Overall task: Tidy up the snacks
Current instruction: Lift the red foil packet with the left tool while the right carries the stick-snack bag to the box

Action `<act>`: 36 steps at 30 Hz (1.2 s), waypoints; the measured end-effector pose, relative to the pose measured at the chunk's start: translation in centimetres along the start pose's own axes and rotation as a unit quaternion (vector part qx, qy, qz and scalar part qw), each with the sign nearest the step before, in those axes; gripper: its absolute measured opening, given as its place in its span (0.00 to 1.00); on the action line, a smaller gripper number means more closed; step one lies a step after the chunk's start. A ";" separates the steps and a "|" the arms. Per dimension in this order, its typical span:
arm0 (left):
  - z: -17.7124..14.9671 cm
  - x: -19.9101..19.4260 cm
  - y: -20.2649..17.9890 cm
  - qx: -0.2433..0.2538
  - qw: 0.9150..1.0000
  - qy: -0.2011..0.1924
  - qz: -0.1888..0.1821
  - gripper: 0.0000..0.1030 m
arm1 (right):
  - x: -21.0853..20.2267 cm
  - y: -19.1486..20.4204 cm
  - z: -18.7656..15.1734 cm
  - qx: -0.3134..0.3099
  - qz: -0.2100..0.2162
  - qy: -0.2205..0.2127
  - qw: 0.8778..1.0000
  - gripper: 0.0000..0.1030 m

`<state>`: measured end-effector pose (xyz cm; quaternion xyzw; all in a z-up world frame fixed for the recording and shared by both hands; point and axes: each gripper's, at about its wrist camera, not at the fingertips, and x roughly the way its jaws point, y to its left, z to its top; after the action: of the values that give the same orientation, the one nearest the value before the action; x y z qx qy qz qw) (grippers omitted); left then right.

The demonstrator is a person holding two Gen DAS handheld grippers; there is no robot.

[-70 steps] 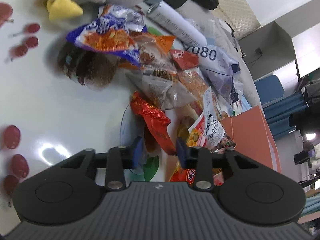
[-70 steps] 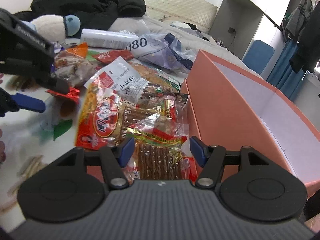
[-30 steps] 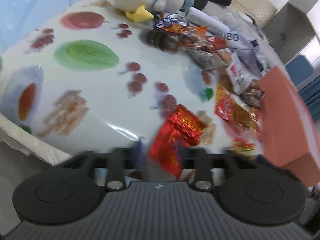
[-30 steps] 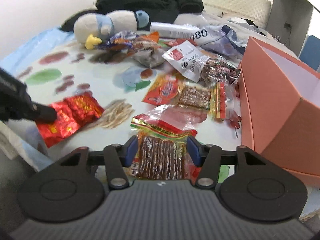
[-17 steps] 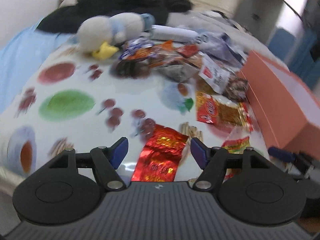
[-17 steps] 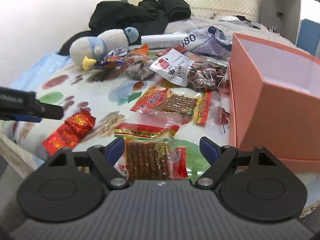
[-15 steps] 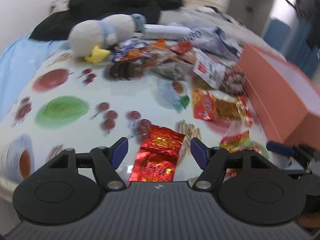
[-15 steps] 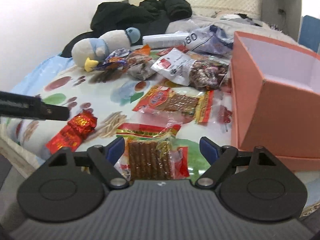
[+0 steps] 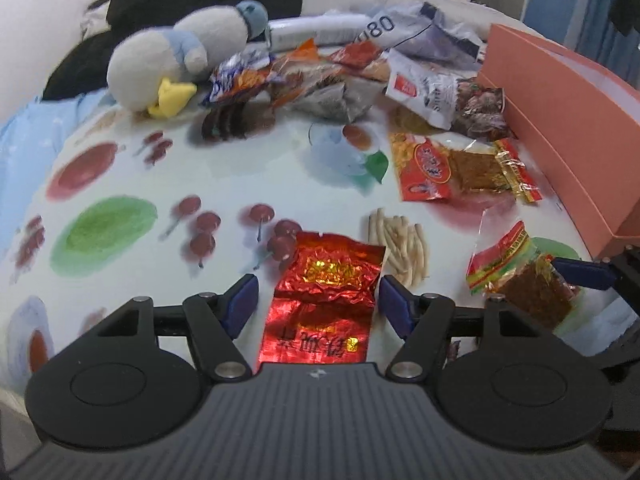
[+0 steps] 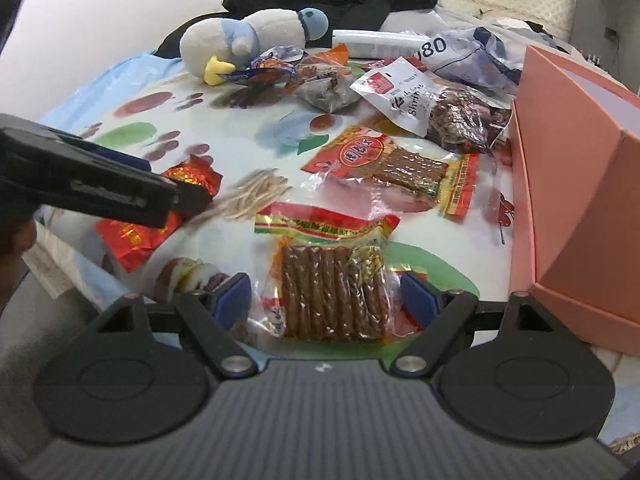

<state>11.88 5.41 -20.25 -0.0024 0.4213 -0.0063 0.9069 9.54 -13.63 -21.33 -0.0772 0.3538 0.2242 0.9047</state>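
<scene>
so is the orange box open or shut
Open: the orange box has no lid on, and its pale inner walls show from above. Whether anything lies inside cannot be told.

**Black handheld tongs with blue pads**

The left tongs (image 9: 316, 302) have a matt black body with fine ribs across the top, a small pale mark at the ribbed edge, and a round dished disc at 8 and 4 o'clock. Two black angled fingers (image 9: 208, 324) each carry a silver screw and end in a blue pad. The right tongs (image 10: 326, 300) are built alike. From the right wrist view, the left tongs' side bears faint embossed lettering.
</scene>
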 end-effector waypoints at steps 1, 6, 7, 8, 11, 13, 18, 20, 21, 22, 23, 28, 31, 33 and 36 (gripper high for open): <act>-0.1 0.1 0.0 -0.001 1.000 -0.002 0.002 0.68 | 0.0 0.1 0.0 -0.004 -0.001 0.000 1.000 0.80; -0.2 -0.1 0.2 -0.025 1.000 -0.005 0.006 0.59 | -0.1 0.7 0.2 -0.018 0.003 -0.001 1.000 0.66; -0.2 -0.2 0.2 -0.032 0.999 -0.005 0.004 0.58 | -0.2 0.8 0.3 -0.021 0.001 -0.003 1.000 0.64; -0.2 -0.4 0.3 -0.040 0.999 -0.005 0.002 0.58 | -0.3 0.8 0.4 -0.022 0.001 -0.004 1.000 0.62; -0.1 -1.1 0.5 -0.063 0.998 -0.004 0.002 0.58 | -0.6 0.6 0.6 -0.021 0.008 -0.008 1.000 0.57; 0.1 -1.9 0.5 -0.079 0.997 -0.011 0.002 0.58 | -1.0 0.1 0.9 -0.013 0.007 -0.016 1.000 0.56; 1.5 -4.2 0.3 -0.097 0.995 -0.017 -0.003 0.58 | -1.9 -1.3 1.6 0.018 0.000 -0.026 1.000 0.56; 2.1 -5.3 0.3 -0.111 0.994 -0.018 -0.007 0.58 | -2.7 -1.8 1.9 0.030 -0.003 -0.033 0.999 0.56; 2.3 -5.9 0.2 -0.114 0.993 -0.020 -0.009 0.58 | -3.2 -2.0 2.1 0.037 -0.005 -0.038 0.999 0.55; 2.5 -6.6 0.1 -0.117 0.993 -0.023 -0.013 0.58 | -3.6 -2.3 2.3 0.044 -0.006 -0.042 0.998 0.56; 2.7 -7.3 -0.1 -0.119 0.992 -0.027 -0.016 0.58 | -4.1 -2.6 2.5 0.054 -0.006 -0.045 0.998 0.56; 3.2 -10.4 -1.4 -0.129 0.990 -0.043 -0.037 0.58 | -7.3 -3.8 3.2 0.088 -0.009 -0.066 0.994 0.55; 3.5 -11.9 -2.4 -0.129 0.989 -0.048 -0.047 0.58 | -9.4 -4.4 3.6 0.102 -0.014 -0.079 0.992 0.55; 3.7 -12.9 -3.2 -0.127 0.989 -0.051 -0.057 0.58 | -10.9 -4.9 3.7 0.113 -0.018 -0.090 0.989 0.55; 4.0 -14.0 -4.6 -0.116 0.989 -0.057 -0.069 0.58 | -13.0 -5.6 3.8 0.126 -0.023 -0.105 0.986 0.55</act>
<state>5.88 0.96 -6.89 -0.1371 0.3654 -0.0194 0.9205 6.04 -22.06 -9.84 0.0530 0.2803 0.1637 0.9444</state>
